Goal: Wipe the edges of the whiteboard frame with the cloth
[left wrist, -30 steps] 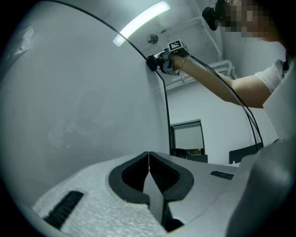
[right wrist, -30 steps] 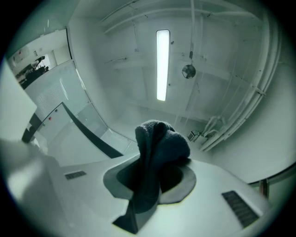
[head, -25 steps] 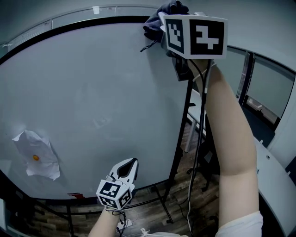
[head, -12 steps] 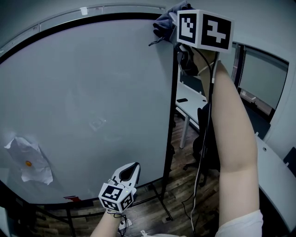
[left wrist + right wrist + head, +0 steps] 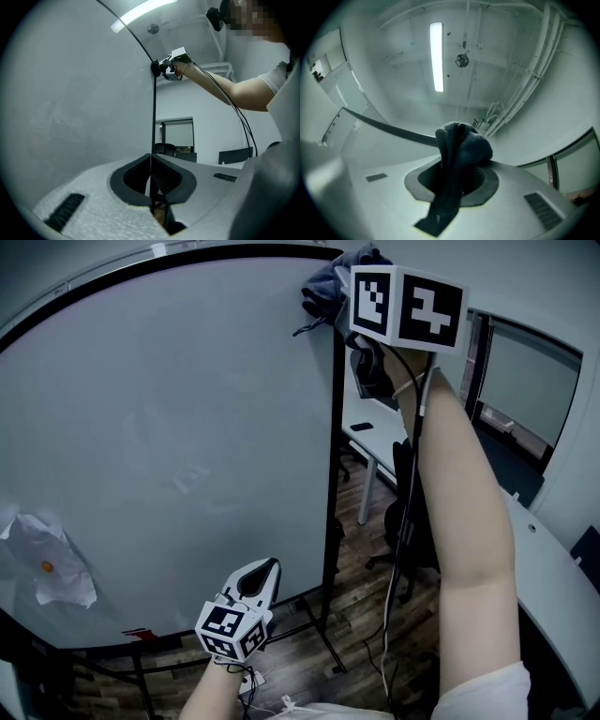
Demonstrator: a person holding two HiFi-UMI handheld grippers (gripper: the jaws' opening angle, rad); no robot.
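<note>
Whiteboard frame top corner: right gripper fingers pinch the cloth against it for wiping; left gripper fingers closed, empty.

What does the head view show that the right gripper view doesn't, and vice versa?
Only the head view: the left claw held low in front of the whiteboard, a crumpled paper stuck at the board's lower left, the wooden floor and a desk beyond.
Only the right gripper view: the right claw shut on the cloth, plus a ceiling light strip.
Both: the dark cloth at the board's black frame, near its top right corner.
</note>
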